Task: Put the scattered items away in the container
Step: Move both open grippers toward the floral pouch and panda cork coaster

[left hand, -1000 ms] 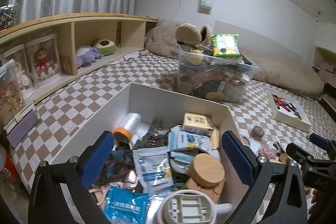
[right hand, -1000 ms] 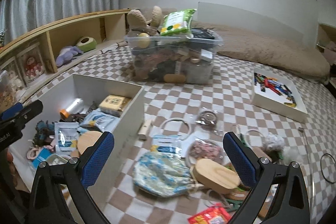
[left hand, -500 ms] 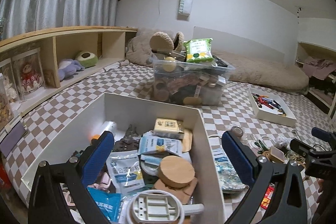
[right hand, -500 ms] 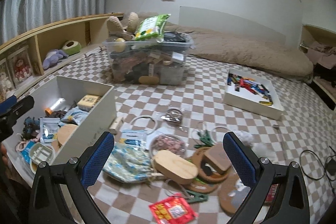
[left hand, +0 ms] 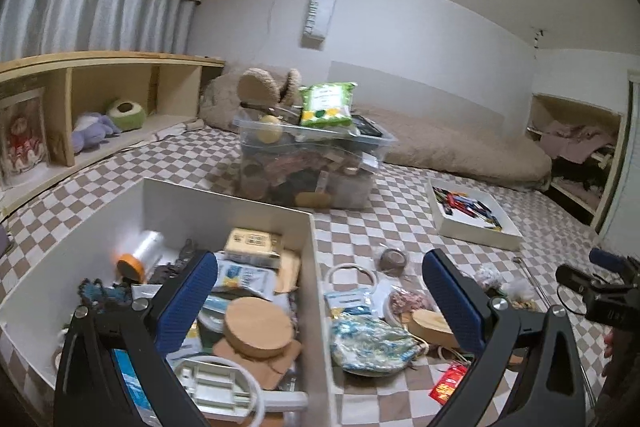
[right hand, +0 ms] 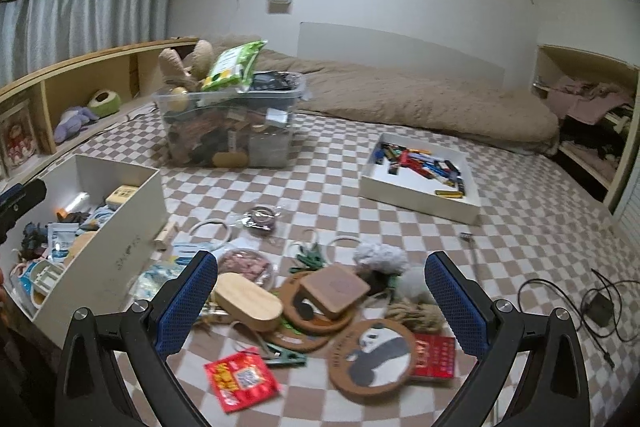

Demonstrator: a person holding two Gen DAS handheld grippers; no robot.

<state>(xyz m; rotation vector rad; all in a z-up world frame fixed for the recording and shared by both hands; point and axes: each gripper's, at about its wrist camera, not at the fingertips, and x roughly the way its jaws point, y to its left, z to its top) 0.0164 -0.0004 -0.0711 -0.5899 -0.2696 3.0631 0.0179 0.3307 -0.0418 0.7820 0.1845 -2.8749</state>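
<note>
Left gripper: jaws spread wide, empty, straddling the right wall of the white container.

Right gripper: jaws spread wide, empty, above the loose pile on the checkered cover.

White container, near left: holds a round wooden lid, white plastic frame, blue-and-white sachets, a yellowish box, and an orange-capped roll at the far end.

Scattered items, right of the container and outside it: red packet, panda coaster, oval wooden box, brown block, floral pouch, white rings (one by the container wall).

White tray, farther right: small coloured items, too small to name.

Clear bin, far centre: crammed full, with a green packet on top.
</note>
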